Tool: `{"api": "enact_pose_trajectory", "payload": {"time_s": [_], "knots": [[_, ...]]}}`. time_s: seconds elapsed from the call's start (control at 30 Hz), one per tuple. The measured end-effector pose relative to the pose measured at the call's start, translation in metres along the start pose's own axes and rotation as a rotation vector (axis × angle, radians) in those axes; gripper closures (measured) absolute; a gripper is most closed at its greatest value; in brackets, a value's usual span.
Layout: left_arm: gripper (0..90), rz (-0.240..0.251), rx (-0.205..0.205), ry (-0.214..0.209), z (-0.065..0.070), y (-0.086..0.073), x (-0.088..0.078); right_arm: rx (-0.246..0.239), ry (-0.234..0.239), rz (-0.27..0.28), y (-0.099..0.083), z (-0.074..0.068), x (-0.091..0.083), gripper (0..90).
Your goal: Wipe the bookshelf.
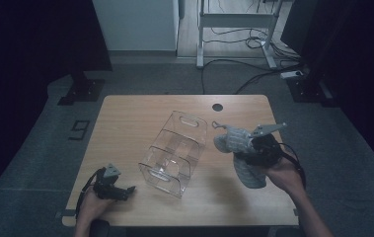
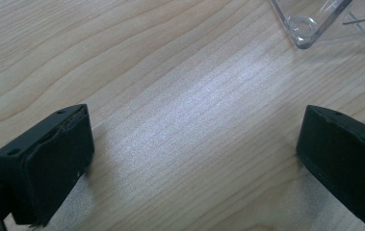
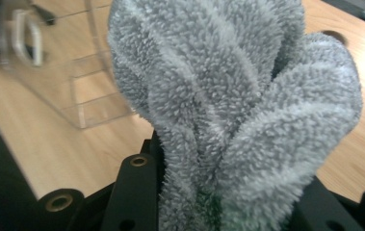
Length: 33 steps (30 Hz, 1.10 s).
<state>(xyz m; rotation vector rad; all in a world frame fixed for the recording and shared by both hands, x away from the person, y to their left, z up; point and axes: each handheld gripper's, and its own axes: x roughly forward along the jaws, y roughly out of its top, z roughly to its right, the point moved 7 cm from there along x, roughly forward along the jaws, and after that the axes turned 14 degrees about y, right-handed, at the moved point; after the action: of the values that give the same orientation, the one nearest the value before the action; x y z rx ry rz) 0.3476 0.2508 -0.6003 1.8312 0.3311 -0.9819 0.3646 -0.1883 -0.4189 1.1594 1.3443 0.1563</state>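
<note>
The right gripper [image 1: 247, 144] is clamping a grey fluffy towel [image 3: 238, 110] bunched between its narrowed jaws, likely so the cloth comes off the table [image 1: 125, 113] in one gathered wad; folds are fanning out just beyond the jaws and a tail is hanging below it. The left gripper [image 1: 125, 190] is resting wide open and empty on the wood. The clear plastic organizer [image 1: 174, 153] is lying between the grippers, probably waiting for the towel.
</note>
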Motion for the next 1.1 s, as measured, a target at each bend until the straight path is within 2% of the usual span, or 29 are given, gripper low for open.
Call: {"api": "enact_pose_trajectory", "payload": {"time_s": [0.1,0.13,0.23,0.27,0.3,0.47,0.73,0.77,0.83,1.1], "knots": [[0.0,0.002,-0.003,0.004,0.000,0.000,0.000,0.027,-0.029,0.009,-0.003,0.012,-0.007,66.9],[0.0,0.001,-0.005,0.008,0.000,0.000,0.001,0.043,-0.054,0.015,-0.005,0.022,-0.011,66.7],[0.0,-0.001,-0.009,0.010,0.000,0.001,0.001,0.055,-0.079,0.015,-0.008,0.029,-0.013,66.7],[0.0,-0.002,-0.010,0.011,0.000,0.001,0.001,0.072,-0.099,0.018,-0.011,0.039,-0.014,66.6],[0.0,-0.002,-0.010,0.011,0.000,0.001,0.001,0.072,-0.099,0.018,-0.011,0.039,-0.014,66.6],[0.0,-0.004,-0.009,0.011,0.000,0.001,0.001,0.117,-0.148,0.003,-0.027,0.063,-0.008,66.2],[0.0,-0.005,-0.008,0.011,0.000,0.001,0.001,0.184,-0.170,0.001,-0.053,0.089,0.011,65.5],[0.0,-0.005,-0.009,0.010,0.000,0.001,0.001,0.206,-0.163,0.007,-0.059,0.094,0.018,65.4],[0.0,-0.006,-0.009,0.010,0.000,0.001,0.001,0.210,-0.166,0.006,-0.061,0.095,0.020,65.3],[0.0,-0.008,-0.008,0.010,0.000,0.001,0.001,0.255,-0.156,-0.015,-0.090,0.108,0.051,62.3]]}}
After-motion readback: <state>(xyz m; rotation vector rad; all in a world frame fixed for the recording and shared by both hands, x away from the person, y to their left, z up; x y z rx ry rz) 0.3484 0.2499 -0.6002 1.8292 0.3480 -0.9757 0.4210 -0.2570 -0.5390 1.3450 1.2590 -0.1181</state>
